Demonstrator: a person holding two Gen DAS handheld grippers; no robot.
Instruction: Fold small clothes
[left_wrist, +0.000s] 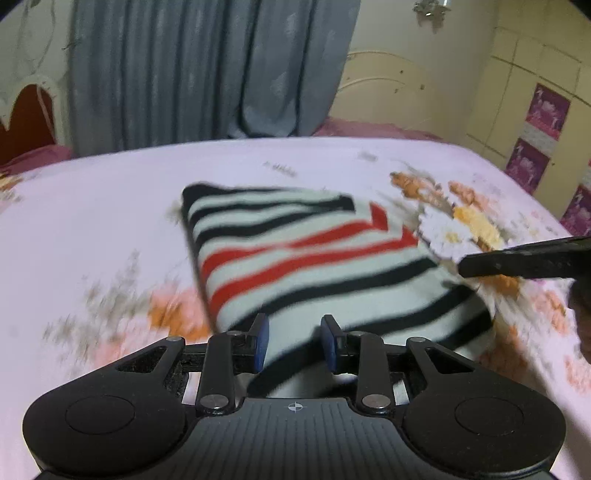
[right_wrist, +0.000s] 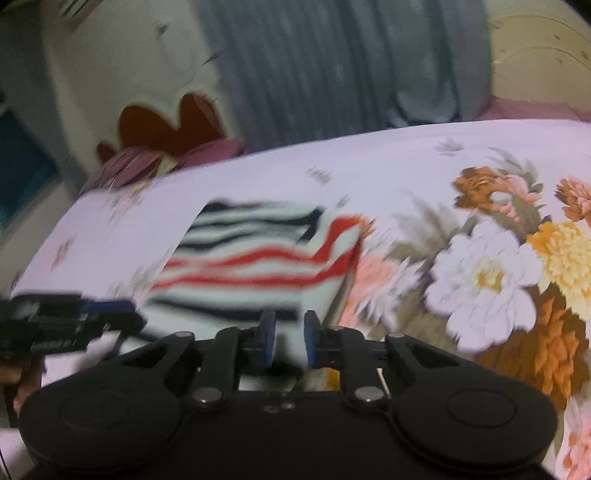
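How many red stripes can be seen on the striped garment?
2 red stripes on the striped garment, side by side across its middle, between the black stripes, bending at the right fold. More may be hidden underneath.

grey curtain (left_wrist: 207, 66) behind floral bed sheet (left_wrist: 92, 221), cream wardrobe (left_wrist: 524, 81) at rt.

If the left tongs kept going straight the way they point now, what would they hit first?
Most likely the striped garment: the left tongs already have its near edge between their fingers, and it stretches ahead on the floral bedsheet. Blur leaves depth uncertain.
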